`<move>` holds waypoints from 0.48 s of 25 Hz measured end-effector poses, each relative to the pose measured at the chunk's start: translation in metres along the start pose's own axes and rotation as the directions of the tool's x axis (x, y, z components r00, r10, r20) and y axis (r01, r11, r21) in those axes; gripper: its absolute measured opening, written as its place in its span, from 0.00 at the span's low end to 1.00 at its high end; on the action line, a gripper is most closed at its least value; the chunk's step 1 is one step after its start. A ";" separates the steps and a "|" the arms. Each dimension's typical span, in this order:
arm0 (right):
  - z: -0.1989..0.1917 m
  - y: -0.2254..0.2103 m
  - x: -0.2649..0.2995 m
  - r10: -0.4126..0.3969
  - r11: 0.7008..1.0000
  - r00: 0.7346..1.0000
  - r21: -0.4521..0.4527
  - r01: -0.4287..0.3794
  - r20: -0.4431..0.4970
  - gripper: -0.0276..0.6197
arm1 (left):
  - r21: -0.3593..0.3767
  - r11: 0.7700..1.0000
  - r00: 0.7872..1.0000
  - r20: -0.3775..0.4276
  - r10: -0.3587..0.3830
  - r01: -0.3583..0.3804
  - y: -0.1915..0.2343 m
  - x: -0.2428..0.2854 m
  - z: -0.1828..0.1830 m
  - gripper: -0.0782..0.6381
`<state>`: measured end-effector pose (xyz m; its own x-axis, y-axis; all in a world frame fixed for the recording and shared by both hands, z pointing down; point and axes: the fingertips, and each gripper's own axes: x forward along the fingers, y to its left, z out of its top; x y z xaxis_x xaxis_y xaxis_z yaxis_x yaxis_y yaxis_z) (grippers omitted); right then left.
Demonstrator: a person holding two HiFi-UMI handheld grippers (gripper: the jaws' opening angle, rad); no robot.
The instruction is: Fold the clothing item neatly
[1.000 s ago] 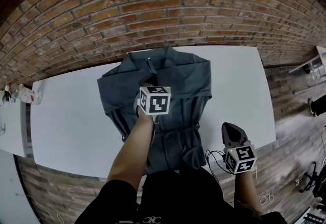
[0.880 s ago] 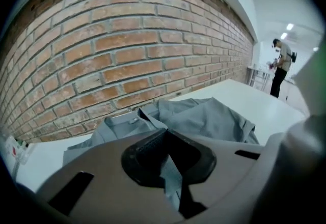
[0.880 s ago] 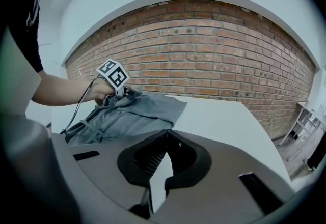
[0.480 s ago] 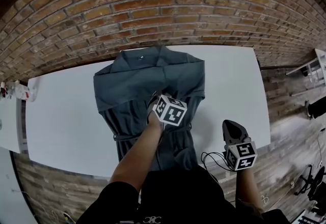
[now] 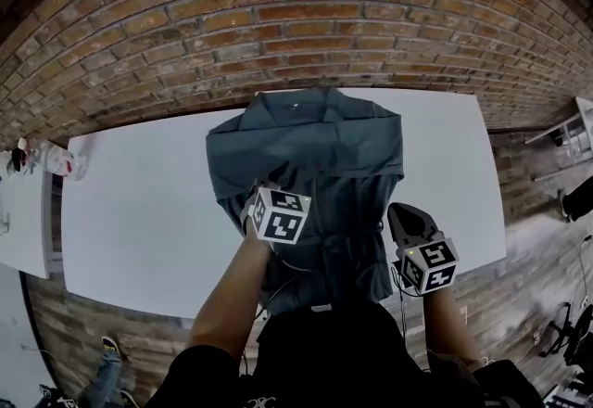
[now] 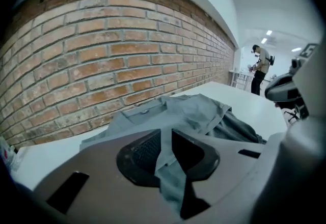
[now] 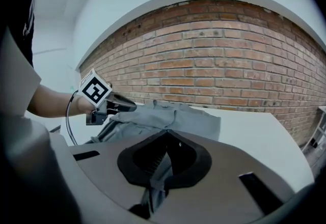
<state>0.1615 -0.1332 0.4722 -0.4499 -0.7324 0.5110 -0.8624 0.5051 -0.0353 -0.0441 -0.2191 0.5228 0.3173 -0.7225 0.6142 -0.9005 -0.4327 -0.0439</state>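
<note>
A dark grey-blue garment [image 5: 315,146] lies on the white table [image 5: 148,211], collar toward the brick wall, its lower part bunched at the near edge. My left gripper [image 5: 267,185] sits over the garment's lower left. In the left gripper view a strip of the cloth [image 6: 168,167] runs between the jaws of the left gripper [image 6: 165,139], which have just been closing on it. My right gripper [image 5: 400,213] is at the garment's lower right edge. In the right gripper view the right gripper [image 7: 167,141] is shut, with a fold of cloth [image 7: 155,187] pinched between its pads.
A brick wall [image 5: 278,17] runs behind the table. A second white table with small bottles [image 5: 42,160] stands at the far left. Cables [image 5: 389,281] hang below the near edge over the wooden floor. A person [image 6: 262,60] stands far off in the left gripper view.
My left gripper went right across the garment, then came back left and nearer to me, now with cloth between its jaws. My right gripper moved in toward the garment's right edge.
</note>
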 end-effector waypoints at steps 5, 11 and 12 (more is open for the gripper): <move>0.035 0.037 0.036 0.027 0.997 0.999 -0.067 -0.025 0.030 0.05 | -0.089 0.996 0.999 -0.053 -0.006 0.001 0.070 -0.027 -0.034 0.11; 0.069 0.056 0.076 0.039 0.968 0.999 -0.247 -0.040 -0.007 0.05 | -0.018 1.000 0.998 -0.062 -0.021 0.020 0.136 -0.032 -0.036 0.11; 0.072 0.054 0.083 0.040 0.963 0.999 -0.266 -0.042 -0.016 0.05 | -0.005 1.000 0.998 -0.063 -0.017 0.017 0.144 -0.028 -0.033 0.11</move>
<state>0.0612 -0.1998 0.4504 -0.4798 -0.7044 0.5231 -0.7498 0.6388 0.1725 -0.1923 -0.2432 0.5246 0.3129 -0.6795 0.6636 -0.8964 -0.4422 -0.0300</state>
